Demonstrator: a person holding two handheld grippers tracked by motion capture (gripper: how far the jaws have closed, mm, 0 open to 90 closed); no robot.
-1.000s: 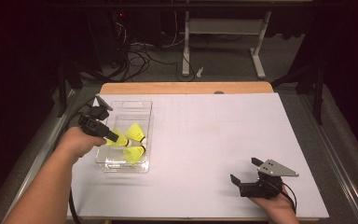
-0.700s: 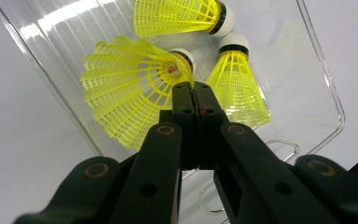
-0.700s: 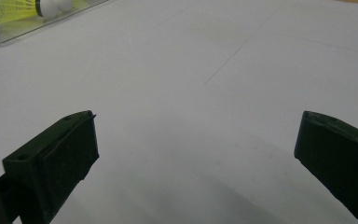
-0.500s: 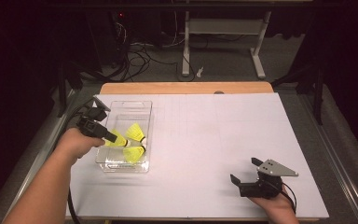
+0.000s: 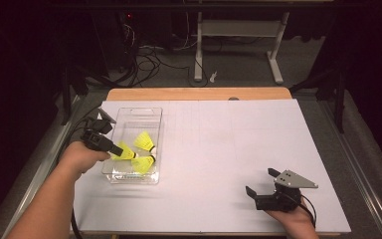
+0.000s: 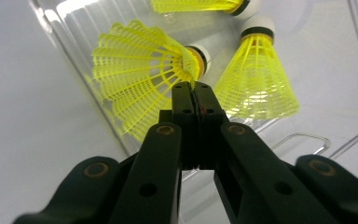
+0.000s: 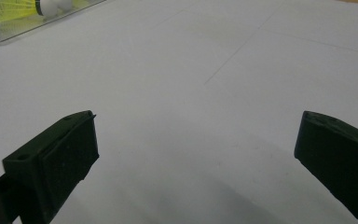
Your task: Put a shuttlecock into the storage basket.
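A clear plastic box stands on the left of the white table and holds three yellow shuttlecocks. My left gripper reaches in over the box's left wall. It is shut on the mesh skirt of one shuttlecock, whose white cork points right. In the left gripper view the jaws press together on the skirt's rim of that shuttlecock. A second shuttlecock lies just beyond it and a third at the top edge. My right gripper rests open near the front right, nothing between its fingers.
White paper covers the table between the box and the right gripper. A wooden strip runs along the far edge. The box corner appears far off in the right gripper view. Cables and a desk frame stand behind.
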